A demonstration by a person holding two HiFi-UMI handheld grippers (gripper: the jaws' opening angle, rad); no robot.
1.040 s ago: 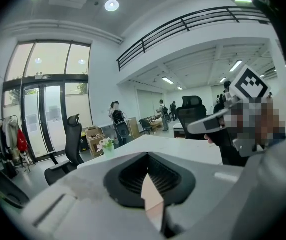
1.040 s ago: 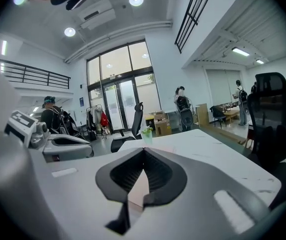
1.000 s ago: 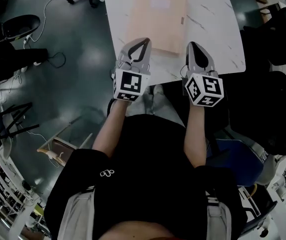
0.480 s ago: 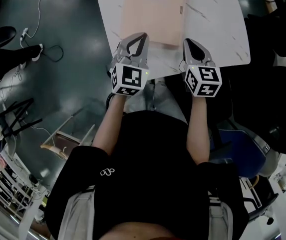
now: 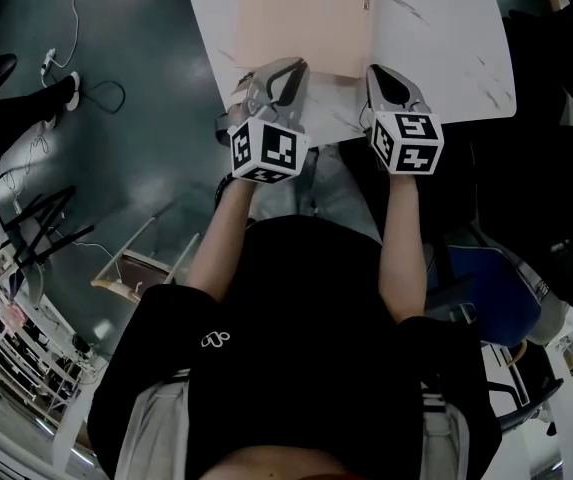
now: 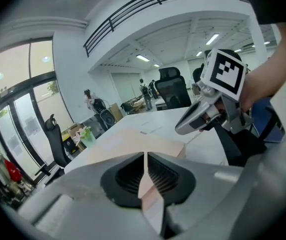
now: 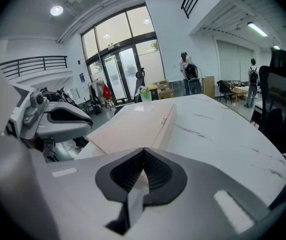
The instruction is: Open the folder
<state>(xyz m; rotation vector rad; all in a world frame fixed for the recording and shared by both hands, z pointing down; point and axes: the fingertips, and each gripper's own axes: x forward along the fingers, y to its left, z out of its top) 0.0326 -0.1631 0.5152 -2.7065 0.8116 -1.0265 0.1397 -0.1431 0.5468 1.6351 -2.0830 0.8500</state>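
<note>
Peach folder (image 5: pixel 304 18): flat & closed on the white marble table (image 5: pixel 446 58), straight ahead of the person, past both tools.
Long axis: runs away from the person. Short near edge faces the grippers, long edges sit to L & R.
Clasp (image 7: pixel 163 120): small metal bit partway up the folder's R long edge. I reckon that's the opening side, w/ the spine on the L.
Left gripper (image 5: pixel 288 71): jaws clenched tight, nothing btwn them. Tip sits at the near edge, towards the L corner. Touching or just above, can't tell.
Right gripper (image 5: pixel 379 74): jaws also pressed together, empty. Tip is just beside the near R corner, outside the folder, over bare table.
Nearer hand: R one is closer to the clasp edge, L one closer to the spine side.
Key relation: folder lies fwd of both tips, w/ the free edge approx in line with the R gripper. A reach fwd along that edge would meet the clasp.
Next move, my guess: R jaws must part first to take the cover's edge. L could pin the spine side.
Risk: thin cover flat on a smooth top is hard to get a jaw under, and the folder may slide.
Progress: not begun, cover still down.
</note>
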